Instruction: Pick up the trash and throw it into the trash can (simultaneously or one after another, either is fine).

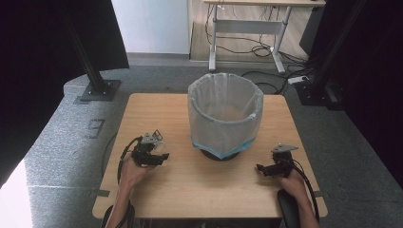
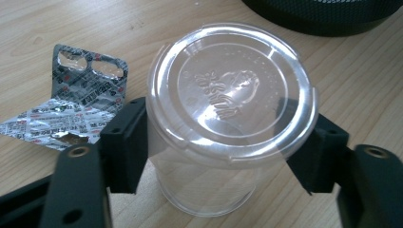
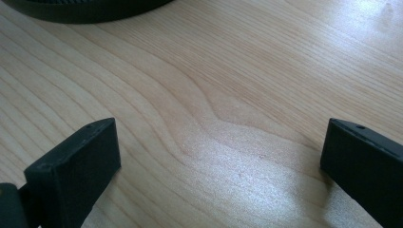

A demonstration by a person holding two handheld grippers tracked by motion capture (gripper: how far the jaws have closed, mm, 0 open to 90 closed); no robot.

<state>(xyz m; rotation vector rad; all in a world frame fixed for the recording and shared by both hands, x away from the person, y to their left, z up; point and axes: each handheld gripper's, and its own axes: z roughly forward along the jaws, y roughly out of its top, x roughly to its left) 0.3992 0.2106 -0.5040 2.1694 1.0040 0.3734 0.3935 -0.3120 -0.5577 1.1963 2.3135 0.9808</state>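
On the wooden counter (image 1: 199, 190) stands a lined bin (image 1: 225, 114). Left of it, the left hand-held gripper (image 2: 223, 142) clasps a clear lidded cup (image 2: 228, 104) beside a foil blister pack (image 2: 71, 114). The right hand-held gripper (image 3: 218, 156) gapes, released.

high cam overhead, gripper cams close, prob low

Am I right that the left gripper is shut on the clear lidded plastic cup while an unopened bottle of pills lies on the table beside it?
Not quite: beside the clear lidded plastic cup lies an emptied, folded blister pack, not a bottle. The left gripper view shows it. The left gripper is indeed shut on the cup, above the table.
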